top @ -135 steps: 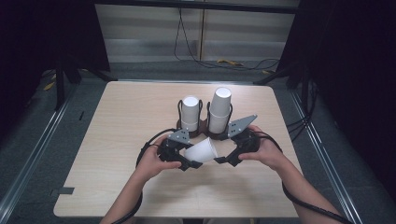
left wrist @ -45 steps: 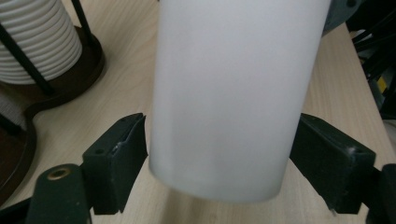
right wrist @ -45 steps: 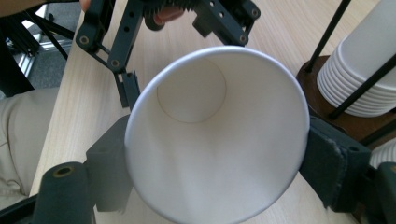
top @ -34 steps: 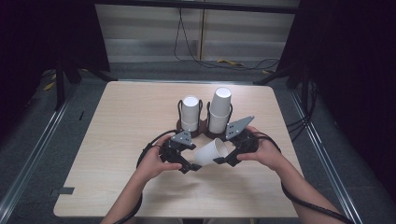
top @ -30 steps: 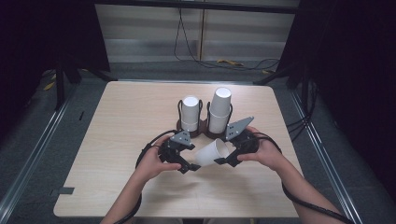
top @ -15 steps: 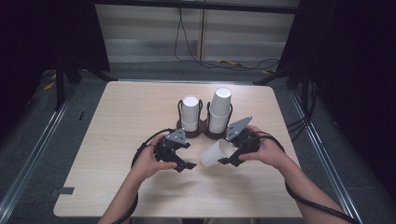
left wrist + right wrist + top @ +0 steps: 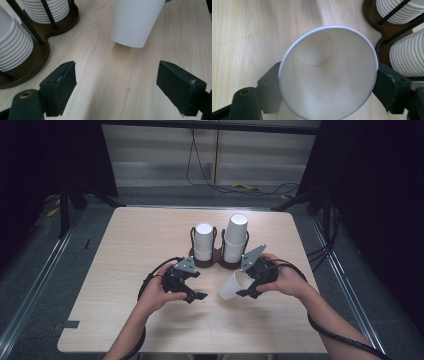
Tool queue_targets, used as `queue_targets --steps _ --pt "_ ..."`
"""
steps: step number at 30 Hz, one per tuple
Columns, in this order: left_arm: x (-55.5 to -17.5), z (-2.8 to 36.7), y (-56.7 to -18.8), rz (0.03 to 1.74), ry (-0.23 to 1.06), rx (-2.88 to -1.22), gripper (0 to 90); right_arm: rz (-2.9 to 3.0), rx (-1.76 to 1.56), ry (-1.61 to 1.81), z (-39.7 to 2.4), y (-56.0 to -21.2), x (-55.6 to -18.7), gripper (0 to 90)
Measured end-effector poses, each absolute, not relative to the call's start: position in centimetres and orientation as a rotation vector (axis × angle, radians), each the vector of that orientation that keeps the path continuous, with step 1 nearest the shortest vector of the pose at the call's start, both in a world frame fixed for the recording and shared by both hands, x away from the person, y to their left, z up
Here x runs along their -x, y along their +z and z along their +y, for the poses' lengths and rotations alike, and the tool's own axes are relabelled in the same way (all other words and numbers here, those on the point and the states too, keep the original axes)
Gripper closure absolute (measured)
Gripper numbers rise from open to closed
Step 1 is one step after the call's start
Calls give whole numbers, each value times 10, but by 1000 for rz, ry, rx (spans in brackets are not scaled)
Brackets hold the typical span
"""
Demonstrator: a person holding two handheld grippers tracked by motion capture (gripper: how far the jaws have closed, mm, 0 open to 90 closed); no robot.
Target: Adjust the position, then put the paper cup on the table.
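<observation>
A white paper cup (image 7: 231,285) is held tilted just above the table, bottom pointing left and down, with my right gripper (image 7: 248,283) shut on its rim end. In the right gripper view I look into the cup (image 7: 328,72), a jaw pressing each side. My left gripper (image 7: 196,295) is open and holds nothing, a short way left of the cup. The left gripper view has the cup's bottom end (image 7: 135,22) ahead, beyond the spread jaws. Two stacks of white cups (image 7: 204,241) (image 7: 235,237) stand in a dark wooden holder (image 7: 216,262) behind both grippers.
The holder with its thin black posts sits mid-table, close behind the grippers; its base (image 7: 27,62) lies left of the left jaw, and its base (image 7: 382,45) is at the upper right of the right gripper view. Bare wood table (image 7: 125,250) extends left, right and front. Cables (image 7: 150,280) trail from the grippers.
The left gripper has let go of the cup and drawn back to the left. The right gripper now holds the cup alone and has shifted slightly right with it.
</observation>
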State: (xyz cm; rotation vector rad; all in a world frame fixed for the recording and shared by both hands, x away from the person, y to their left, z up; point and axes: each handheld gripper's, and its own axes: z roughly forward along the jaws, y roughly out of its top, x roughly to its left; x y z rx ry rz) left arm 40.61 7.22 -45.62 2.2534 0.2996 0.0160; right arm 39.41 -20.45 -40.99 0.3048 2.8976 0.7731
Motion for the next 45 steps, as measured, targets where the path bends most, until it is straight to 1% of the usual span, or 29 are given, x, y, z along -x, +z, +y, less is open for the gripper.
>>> queue_targets --steps 8,9,13,39,43,45 --pt "-406 75 -455 314 23 -2248 160 2939 -271 664 -198 -412 -394 196" --pt "-406 76 -455 318 30 -2248 160 2928 -228 666 -197 -413 -395 196" --pt "-406 77 -454 330 23 -2244 160 2953 -249 606 -194 -413 -394 193" --pt "-406 78 -450 299 31 -2248 160 2971 -219 565 -186 -410 -395 187" --pt "-405 79 -451 327 28 -2246 159 2977 -223 538 -185 -411 -396 182" --pt "-405 80 -451 315 37 -2250 159 2981 -225 537 -184 -410 -396 182"
